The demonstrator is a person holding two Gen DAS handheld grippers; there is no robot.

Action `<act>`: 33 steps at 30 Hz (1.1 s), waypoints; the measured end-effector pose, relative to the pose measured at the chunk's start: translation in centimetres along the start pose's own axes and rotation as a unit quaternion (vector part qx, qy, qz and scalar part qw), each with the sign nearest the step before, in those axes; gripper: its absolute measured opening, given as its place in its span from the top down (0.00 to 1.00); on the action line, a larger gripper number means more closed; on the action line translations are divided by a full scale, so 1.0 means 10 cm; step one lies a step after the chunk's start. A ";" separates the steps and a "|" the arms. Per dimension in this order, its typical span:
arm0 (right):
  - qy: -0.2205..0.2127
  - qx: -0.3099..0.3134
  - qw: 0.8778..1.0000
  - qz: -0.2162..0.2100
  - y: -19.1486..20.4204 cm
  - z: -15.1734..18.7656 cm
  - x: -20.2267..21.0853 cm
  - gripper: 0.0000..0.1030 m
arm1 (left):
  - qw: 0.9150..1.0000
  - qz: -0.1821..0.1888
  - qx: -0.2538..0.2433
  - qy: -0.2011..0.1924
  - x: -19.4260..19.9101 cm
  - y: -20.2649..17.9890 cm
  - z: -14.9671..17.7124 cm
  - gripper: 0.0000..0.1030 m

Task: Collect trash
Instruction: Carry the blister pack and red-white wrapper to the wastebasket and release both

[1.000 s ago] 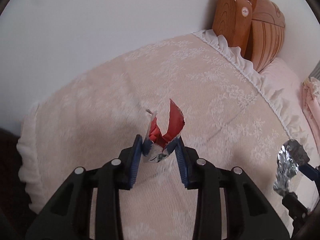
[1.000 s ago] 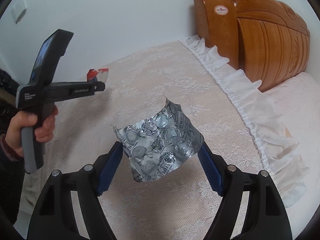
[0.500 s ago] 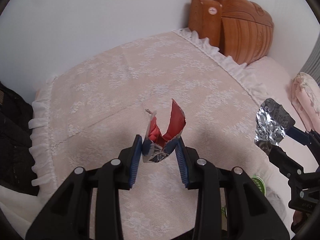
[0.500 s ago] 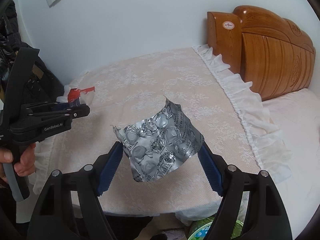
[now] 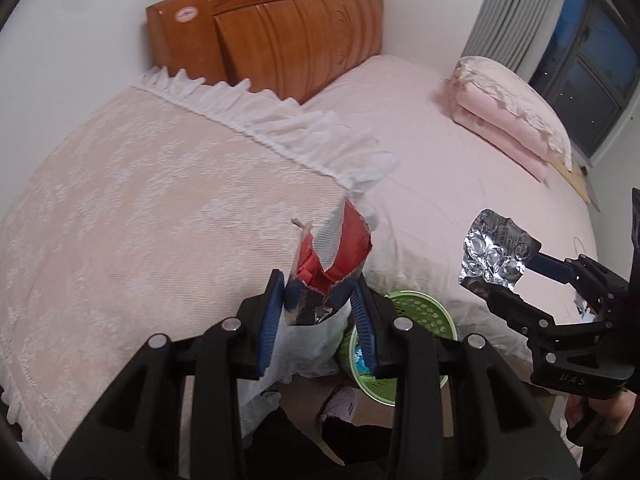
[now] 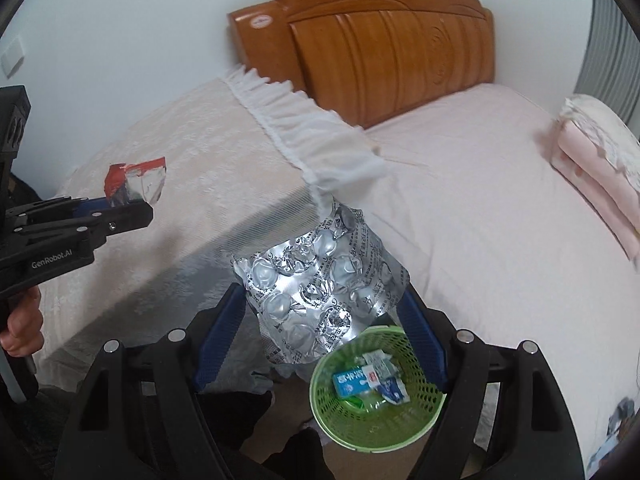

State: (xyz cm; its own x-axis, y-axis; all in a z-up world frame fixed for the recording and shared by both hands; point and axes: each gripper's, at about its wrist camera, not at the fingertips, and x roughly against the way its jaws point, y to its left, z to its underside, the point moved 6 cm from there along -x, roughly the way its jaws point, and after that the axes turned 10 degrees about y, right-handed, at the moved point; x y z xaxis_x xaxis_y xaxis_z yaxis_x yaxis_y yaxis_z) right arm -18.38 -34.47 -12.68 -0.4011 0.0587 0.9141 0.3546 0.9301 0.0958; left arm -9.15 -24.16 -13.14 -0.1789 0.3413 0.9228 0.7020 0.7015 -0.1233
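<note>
My left gripper [image 5: 318, 314] is shut on a torn red and blue wrapper [image 5: 332, 256], held in the air above the lace-covered cabinet's edge; it also shows in the right wrist view [image 6: 136, 186]. My right gripper [image 6: 320, 312] is shut on a crumpled silver blister pack [image 6: 316, 284], held just above and left of a green mesh waste basket [image 6: 376, 392] on the floor. The basket holds several scraps, among them a blue and white carton. In the left wrist view the basket [image 5: 416, 312] lies just behind the left fingers, and the blister pack [image 5: 494, 250] is at the right.
A lace cloth [image 5: 140, 220] with a white frill covers the cabinet beside the bed. A pink bed [image 6: 480, 208] with a wooden headboard [image 6: 384, 52] and folded pink bedding [image 6: 596, 168] lies to the right. Dark cloth [image 6: 240, 420] lies on the floor by the basket.
Both grippers have swung right and pulled back off the cabinet top toward the gap by the bed. The green basket has come into view under them. Both still hold their trash.
</note>
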 end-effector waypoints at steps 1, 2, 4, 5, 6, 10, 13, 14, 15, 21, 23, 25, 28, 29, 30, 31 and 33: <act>0.000 -0.006 1.000 0.002 -0.07 0.04 0.01 0.24 | 1.000 0.004 -0.008 0.003 -0.03 -0.10 0.01 0.67; 0.000 -0.014 1.000 0.006 -0.16 0.11 0.03 0.24 | 1.000 0.005 -0.015 0.006 -0.05 -0.19 0.03 0.67; 0.000 -0.022 1.000 0.012 -0.31 0.23 0.06 0.24 | 1.000 0.007 -0.027 0.012 -0.10 -0.34 0.05 0.67; 0.000 -0.025 1.000 0.015 -0.37 0.27 0.08 0.24 | 0.999 0.009 -0.032 0.016 -0.12 -0.39 0.06 0.67; 0.001 -0.028 0.999 0.017 -0.43 0.30 0.08 0.24 | 0.999 0.010 -0.035 0.019 -0.14 -0.44 0.08 0.67; 0.006 -0.034 0.999 0.020 -0.61 0.46 0.09 0.24 | 0.999 0.017 -0.041 0.031 -0.21 -0.57 0.13 0.67; 0.009 -0.040 0.999 0.015 -0.77 0.57 0.09 0.24 | 0.998 0.011 -0.052 0.035 -0.25 -0.65 0.15 0.67; 0.015 -0.045 0.999 0.011 -0.82 0.61 0.05 0.24 | 0.998 0.009 -0.057 0.037 -0.26 -0.67 0.16 0.67; 0.019 -0.050 0.999 0.006 -0.85 0.63 0.01 0.23 | 0.997 0.006 -0.062 0.038 -0.27 -0.69 0.17 0.67; 0.112 -0.095 0.989 0.019 -1.13 0.94 -0.93 0.24 | 0.995 -0.006 -0.086 0.045 -0.31 -0.80 0.22 0.67; 0.142 -0.114 0.983 0.017 -1.18 1.09 -1.22 0.24 | 0.994 -0.011 -0.093 0.049 -0.33 -0.83 0.23 0.67; 0.156 -0.125 0.980 0.012 -1.19 1.23 -1.35 0.24 | 0.994 -0.015 -0.099 0.051 -0.33 -0.85 0.25 0.67; 0.172 -0.128 0.977 0.015 -1.21 1.32 -1.40 0.24 | 0.993 -0.016 -0.106 0.054 -0.35 -0.88 0.28 0.67; 0.169 -0.126 0.977 0.015 -1.20 1.33 -1.38 0.24 | 0.992 -0.016 -0.109 0.056 -0.36 -0.90 0.29 0.67; 0.166 -0.126 0.978 0.015 -1.22 1.33 -1.36 0.24 | 0.992 -0.015 -0.113 0.059 -0.38 -0.91 0.30 0.67; 0.171 -0.129 0.977 0.021 -1.23 1.34 -1.34 0.24 | 0.991 -0.011 -0.119 0.062 -0.42 -0.94 0.30 0.67; 0.174 -0.139 0.974 0.036 -1.26 1.36 -1.21 0.24 | 0.988 0.001 -0.133 0.075 -0.58 -1.03 0.30 0.67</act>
State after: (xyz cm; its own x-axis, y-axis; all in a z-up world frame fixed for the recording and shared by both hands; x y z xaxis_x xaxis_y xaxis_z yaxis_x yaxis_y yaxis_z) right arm -29.47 -41.93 -30.30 -0.0736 -0.0508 0.9960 0.6063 0.7907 0.0851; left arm -17.42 -31.47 -18.28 -0.0868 0.2323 0.9688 0.8624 0.5044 -0.0437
